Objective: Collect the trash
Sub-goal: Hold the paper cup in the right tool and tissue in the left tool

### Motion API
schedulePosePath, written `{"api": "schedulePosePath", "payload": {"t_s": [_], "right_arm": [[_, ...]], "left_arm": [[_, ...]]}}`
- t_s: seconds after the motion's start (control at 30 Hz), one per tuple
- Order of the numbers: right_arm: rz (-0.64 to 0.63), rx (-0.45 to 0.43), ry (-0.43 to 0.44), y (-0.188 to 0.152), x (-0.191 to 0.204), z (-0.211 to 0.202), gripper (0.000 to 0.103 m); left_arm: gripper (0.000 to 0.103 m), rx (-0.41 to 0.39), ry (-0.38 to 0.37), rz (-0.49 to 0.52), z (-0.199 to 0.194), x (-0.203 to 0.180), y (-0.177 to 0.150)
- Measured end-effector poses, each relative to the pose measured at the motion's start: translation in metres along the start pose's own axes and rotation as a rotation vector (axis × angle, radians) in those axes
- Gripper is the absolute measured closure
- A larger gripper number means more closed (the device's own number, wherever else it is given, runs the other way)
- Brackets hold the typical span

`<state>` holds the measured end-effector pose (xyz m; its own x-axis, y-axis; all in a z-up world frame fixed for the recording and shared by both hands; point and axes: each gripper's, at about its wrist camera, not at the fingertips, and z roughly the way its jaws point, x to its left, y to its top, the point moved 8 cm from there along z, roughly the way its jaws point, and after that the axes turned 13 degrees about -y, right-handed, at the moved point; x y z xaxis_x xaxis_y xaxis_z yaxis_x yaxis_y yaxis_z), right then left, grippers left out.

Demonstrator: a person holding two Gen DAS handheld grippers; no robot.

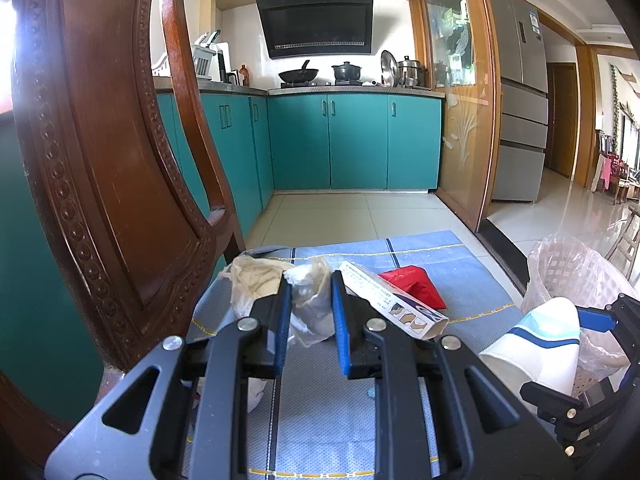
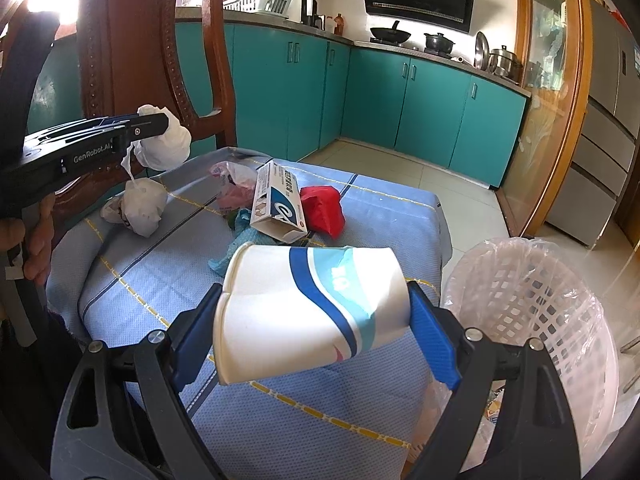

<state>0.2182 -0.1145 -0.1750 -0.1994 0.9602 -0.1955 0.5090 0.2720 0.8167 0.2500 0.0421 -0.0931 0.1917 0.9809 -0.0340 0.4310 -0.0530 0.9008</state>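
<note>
Right now the left gripper is clamped narrowly on a crumpled white wad of plastic, its blue pads pressing in from both sides; in the right wrist view that same wad hangs clear above the cloth, just in front of the carved wooden chair back. Meanwhile the right gripper stands wide, holding a white paper cup with blue bands sideways between its pads (base toward one pad, rim toward the other). The cup sits above the near edge of the blue checked cloth and just beside the white lattice basket, which is lined with a clear bag and stands at the cloth's right edge. Still lying on the cloth are a second white bundle, a pink-tinted plastic bag, a long white and blue carton with its near end open, a red pouch touching the carton, and a teal scrap partly under the carton. A hand grips the left tool's handle at the left edge.
</note>
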Motion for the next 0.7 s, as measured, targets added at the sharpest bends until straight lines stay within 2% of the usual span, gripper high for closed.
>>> {"api": "schedulePosePath", "payload": {"t_s": [0.27, 0.7], "right_arm": [[0.012, -0.009, -0.001, 0.001, -0.003, -0.002, 0.016], [0.145, -0.030, -0.012, 0.009, -0.037, -0.008, 0.016]], "left_arm": [[0.083, -0.004, -0.002, 0.001, -0.001, -0.001, 0.000], [0.083, -0.008, 0.002, 0.004, -0.004, -0.003, 0.002]]}}
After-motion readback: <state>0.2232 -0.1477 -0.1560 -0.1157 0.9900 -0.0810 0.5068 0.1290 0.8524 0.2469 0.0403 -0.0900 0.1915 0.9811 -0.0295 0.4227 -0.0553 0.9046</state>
